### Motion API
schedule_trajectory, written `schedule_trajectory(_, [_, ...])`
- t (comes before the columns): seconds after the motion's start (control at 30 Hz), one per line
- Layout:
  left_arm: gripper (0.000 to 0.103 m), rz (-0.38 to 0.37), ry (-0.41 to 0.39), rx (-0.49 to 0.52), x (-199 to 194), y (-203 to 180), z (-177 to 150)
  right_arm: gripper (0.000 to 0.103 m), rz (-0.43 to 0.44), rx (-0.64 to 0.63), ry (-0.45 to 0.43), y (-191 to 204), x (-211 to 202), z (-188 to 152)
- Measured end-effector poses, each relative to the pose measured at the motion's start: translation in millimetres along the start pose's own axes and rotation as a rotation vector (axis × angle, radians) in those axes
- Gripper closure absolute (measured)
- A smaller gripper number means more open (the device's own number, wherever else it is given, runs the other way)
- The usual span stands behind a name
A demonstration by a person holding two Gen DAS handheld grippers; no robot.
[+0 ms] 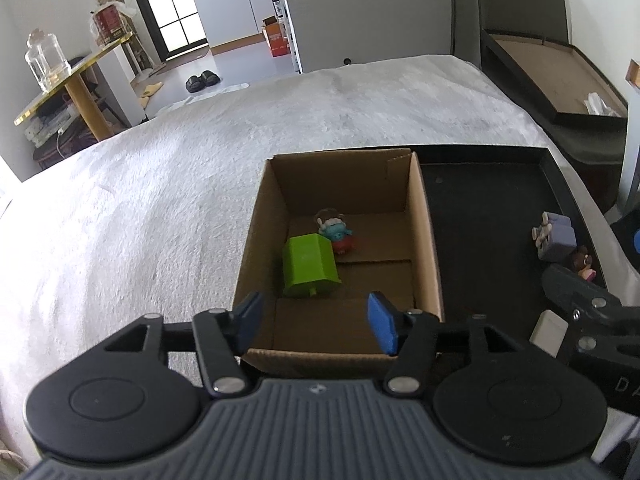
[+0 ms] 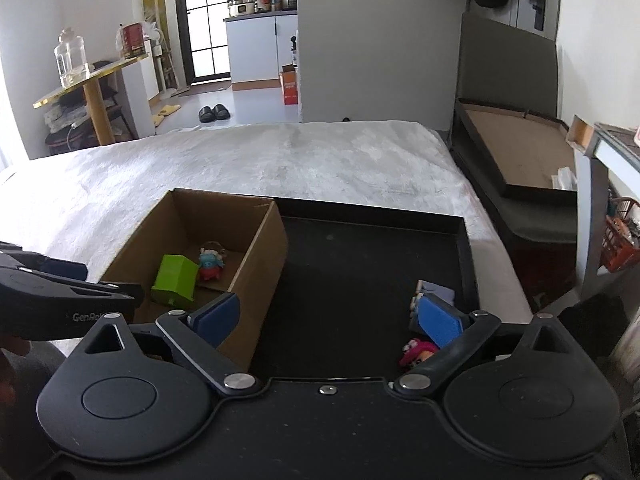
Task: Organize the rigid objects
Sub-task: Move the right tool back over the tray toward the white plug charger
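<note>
Cardboard box (image 1: 428, 248) sat on the bed, touching the black tray (image 1: 560, 184) on its right. Inside the box: green block (image 1: 310, 266) beside a small figurine (image 1: 336, 234). Still on the tray, well right of the box: lilac cube toy (image 1: 556, 236) and pink figurine (image 2: 416, 352). Left claw (image 1: 316, 322) released over the box, empty; right claw (image 2: 332, 320) spread wide above the tray, empty. Judged: toys light, hard plastic, slippery; take the cube across flat faces, the figurine at its body.

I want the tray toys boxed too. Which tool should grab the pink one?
Probably the right tool: open, and the pink toy lies just below its blue pad. The left tool hangs over the box.
</note>
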State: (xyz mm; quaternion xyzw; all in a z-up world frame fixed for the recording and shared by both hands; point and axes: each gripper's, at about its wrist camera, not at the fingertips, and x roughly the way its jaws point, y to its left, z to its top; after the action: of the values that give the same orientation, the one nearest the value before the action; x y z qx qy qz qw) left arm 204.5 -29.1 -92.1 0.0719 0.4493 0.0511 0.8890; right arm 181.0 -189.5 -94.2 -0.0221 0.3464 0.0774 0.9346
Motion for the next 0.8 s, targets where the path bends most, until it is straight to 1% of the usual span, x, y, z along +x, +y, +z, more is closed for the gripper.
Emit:
schedule_trajectory(0.17, [0.039, 0.020, -0.006, 0.029, -0.9, -10.3, -0.3, 0.001, 0.007, 0.047, 0.003, -12.0, 3.1, -8.0])
schedule_trajectory(0.3, [0.037, 0.034, -0.008, 0.044, 0.5, -17.0, -0.6, 0.000, 0.011, 0.078, 0.014, -20.3, 8.0, -14.7])
schedule_trajectory(0.8, [0.036, 0.075, 0.006, 0.115, 10.3, -42.8, -2.2, 0.001, 0.032, 0.160, 0.045, -44.2, 19.3, -39.8])
